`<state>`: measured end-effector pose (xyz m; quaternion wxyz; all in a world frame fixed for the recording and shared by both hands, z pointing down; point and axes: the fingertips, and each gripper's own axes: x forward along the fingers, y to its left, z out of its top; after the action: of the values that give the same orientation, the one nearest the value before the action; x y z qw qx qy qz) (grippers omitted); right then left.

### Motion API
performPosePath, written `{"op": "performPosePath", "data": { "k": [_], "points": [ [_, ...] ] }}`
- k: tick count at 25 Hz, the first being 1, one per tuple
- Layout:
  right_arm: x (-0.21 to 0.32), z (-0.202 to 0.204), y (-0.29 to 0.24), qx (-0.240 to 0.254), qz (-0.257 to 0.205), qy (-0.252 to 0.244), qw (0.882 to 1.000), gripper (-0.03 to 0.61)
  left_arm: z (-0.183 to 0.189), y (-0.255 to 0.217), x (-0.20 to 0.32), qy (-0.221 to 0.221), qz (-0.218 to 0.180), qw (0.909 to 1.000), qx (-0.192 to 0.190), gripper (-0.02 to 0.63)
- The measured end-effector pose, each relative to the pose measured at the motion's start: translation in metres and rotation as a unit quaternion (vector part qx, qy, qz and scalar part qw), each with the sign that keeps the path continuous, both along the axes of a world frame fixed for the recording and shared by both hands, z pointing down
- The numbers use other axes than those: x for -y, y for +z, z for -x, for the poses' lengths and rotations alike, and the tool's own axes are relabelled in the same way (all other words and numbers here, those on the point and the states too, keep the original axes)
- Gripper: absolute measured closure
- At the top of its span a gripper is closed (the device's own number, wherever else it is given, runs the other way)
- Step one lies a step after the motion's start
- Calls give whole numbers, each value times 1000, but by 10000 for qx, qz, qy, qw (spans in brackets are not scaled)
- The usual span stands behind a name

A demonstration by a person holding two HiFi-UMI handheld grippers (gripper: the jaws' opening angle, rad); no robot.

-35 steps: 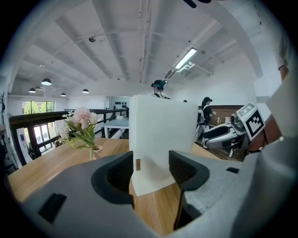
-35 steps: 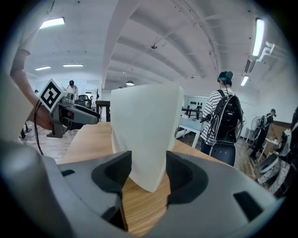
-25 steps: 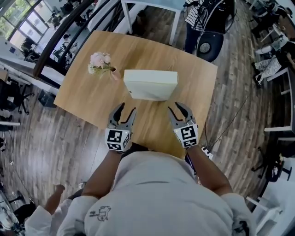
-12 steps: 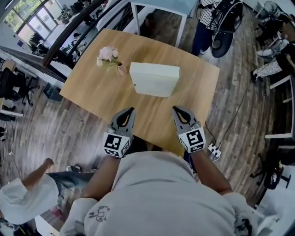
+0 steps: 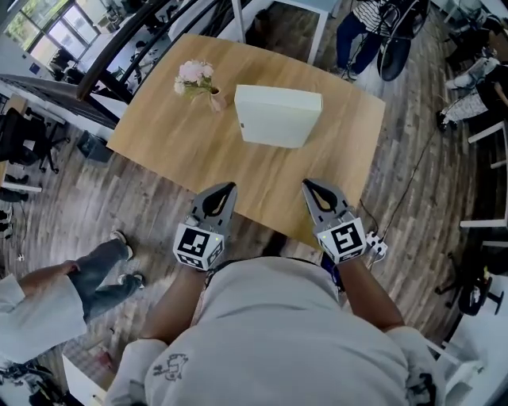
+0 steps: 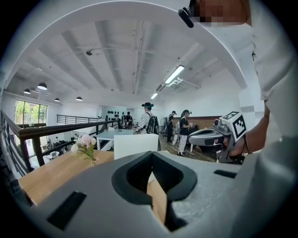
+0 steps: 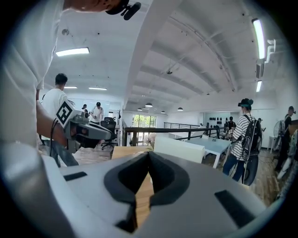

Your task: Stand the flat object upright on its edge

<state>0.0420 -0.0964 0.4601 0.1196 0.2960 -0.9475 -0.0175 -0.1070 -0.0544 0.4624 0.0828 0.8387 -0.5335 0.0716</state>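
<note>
You have before you one light wooden table (image 5: 175, 147). On it are one flat white rectangular box (image 5: 278, 115) and one small vase of pale pink flowers (image 5: 198, 75), so two items on the tabletop. You hold two grey two-jaw grippers, one per hand: the left gripper (image 5: 225, 190) and the right gripper (image 5: 310, 187). They carry two black-and-white marker cubes: one left cube (image 5: 197, 244), one right cube (image 5: 344, 238). There is one white-legged table (image 5: 320, 36) beyond. Two bystanders are counted in the head view: one person in a striped top (image 5: 367, 17), one person in a white sleeve and jeans (image 5: 55, 289).
</note>
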Motion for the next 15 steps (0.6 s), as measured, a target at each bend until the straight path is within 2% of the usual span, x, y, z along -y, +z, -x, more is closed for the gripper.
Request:
{"op": "performPosePath", "data": {
  "k": [6,15],
  "points": [
    [-35,10,-5,65,117,192,9997,574,14,-8,-36,170,-6,9998,-37,606],
    [-100,22,-21,149,1,383,9992,574,34,-18,-100,355,-94,9991,-191,607]
  ]
}}
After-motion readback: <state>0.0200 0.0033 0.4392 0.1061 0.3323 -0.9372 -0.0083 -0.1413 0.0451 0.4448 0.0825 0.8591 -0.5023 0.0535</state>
